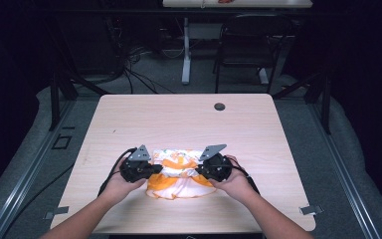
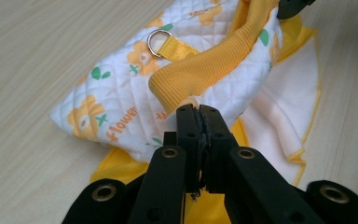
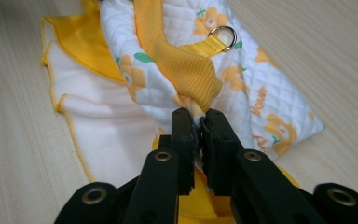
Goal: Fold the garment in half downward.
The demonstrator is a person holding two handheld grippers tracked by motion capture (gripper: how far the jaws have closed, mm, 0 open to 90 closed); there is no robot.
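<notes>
A: Quilted pet vest (image 1: 179,172), lying near the bench's (image 1: 129,119) front edge, mid-width, long axis running side to side.

B: Left gripper (image 1: 155,168) pinching the left ribbed cuff (image 2: 200,77), right gripper (image 1: 195,170) pinching the right one. Fingers (image 3: 182,133) pressed tight on cloth, facing inward, equally near.

We see a small quilted white garment (image 1: 178,172) with orange flowers, yellow ribbed trim and a metal ring (image 2: 157,41), bunched on the table's near middle.

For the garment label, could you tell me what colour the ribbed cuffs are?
The ribbed cuffs are yellow-orange; the left gripper view shows them best.
</notes>
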